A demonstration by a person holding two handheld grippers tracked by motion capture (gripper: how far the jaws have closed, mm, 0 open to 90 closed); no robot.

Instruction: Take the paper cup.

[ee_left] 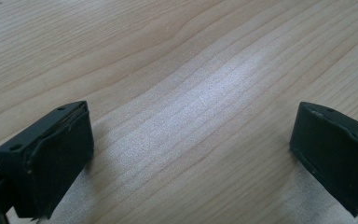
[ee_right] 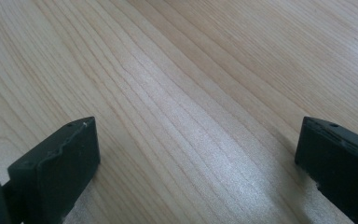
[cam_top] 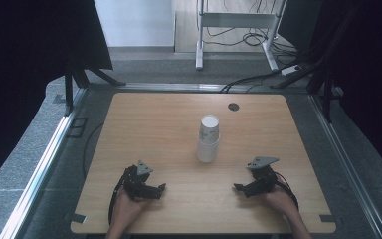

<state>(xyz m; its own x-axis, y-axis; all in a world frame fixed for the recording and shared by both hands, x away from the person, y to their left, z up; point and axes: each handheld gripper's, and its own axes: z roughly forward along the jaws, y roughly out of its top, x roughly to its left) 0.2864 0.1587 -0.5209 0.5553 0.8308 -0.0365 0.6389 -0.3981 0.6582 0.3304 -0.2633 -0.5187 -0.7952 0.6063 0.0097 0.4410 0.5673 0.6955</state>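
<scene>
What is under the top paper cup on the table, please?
The top paper cup sits upside down on another inverted white cup, which rests on the wooden table. Whether more cups are nested inside the stack cannot be seen.

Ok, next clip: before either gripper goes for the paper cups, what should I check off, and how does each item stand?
1. Stack of white paper cups upright mid-table: ok.
2. Left gripper jaws open, nothing between them: ok.
3. Right gripper jaws open, nothing between them: ok.
4. Both grippers low on the light wooden table, apart from the stack: ok.
5. Bare tabletop between grippers and stack: ok.
6. Number of cups in the stack: cannot tell.
</scene>
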